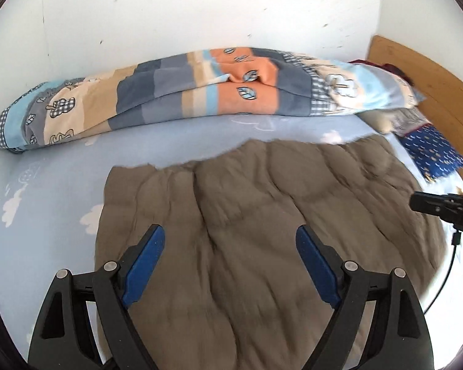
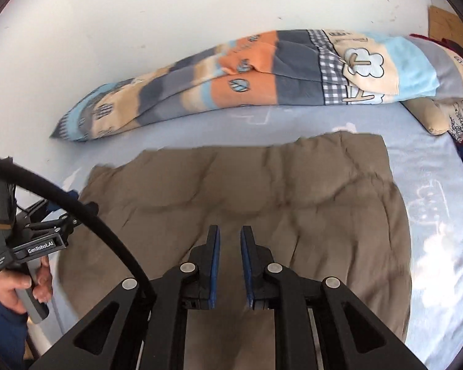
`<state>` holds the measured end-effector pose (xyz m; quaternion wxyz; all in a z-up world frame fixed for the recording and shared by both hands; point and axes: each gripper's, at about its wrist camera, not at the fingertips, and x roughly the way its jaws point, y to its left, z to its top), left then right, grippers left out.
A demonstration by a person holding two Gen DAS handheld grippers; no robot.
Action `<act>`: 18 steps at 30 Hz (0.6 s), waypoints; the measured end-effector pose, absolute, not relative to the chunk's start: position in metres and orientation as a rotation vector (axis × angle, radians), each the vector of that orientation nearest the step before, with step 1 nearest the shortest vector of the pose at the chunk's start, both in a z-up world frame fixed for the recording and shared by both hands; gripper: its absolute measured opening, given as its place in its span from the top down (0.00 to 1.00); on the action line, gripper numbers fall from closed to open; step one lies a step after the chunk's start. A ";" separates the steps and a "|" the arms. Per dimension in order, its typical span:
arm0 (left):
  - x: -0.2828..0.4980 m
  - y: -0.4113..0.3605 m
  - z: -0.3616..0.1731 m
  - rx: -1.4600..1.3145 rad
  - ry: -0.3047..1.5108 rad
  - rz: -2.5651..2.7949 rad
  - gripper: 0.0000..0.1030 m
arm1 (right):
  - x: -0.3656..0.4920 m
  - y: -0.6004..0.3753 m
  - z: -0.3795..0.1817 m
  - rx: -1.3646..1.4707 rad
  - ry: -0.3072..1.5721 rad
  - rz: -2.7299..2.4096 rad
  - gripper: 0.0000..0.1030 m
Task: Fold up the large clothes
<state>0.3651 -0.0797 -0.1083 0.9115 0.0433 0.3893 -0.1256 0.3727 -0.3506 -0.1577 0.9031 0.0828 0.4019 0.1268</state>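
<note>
Garment (image 2: 247, 191) flat on bed (image 2: 432, 203); rolled quilt (image 2: 262, 83) behind, along wall (image 2: 169, 15).

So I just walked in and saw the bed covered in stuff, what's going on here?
A person is folding laundry on the bed with a handheld gripper in each hand. A large brown quilted garment lies spread flat on the light blue sheet. The left gripper hangs open above it with nothing between its fingers, and the right gripper is nearly shut and also empty. A rolled patterned duvet lies along the wall behind the garment. Neither gripper touches the cloth.
</note>
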 end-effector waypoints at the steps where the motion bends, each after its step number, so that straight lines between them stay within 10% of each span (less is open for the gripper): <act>1: 0.354 -0.078 -0.106 0.089 0.791 -0.261 0.16 | 0.359 -0.348 -0.156 0.175 0.827 0.271 0.85; 18: 0.317 -0.026 -0.173 0.088 0.895 -0.048 0.15 | 0.283 -0.318 -0.180 0.195 0.773 0.170 0.82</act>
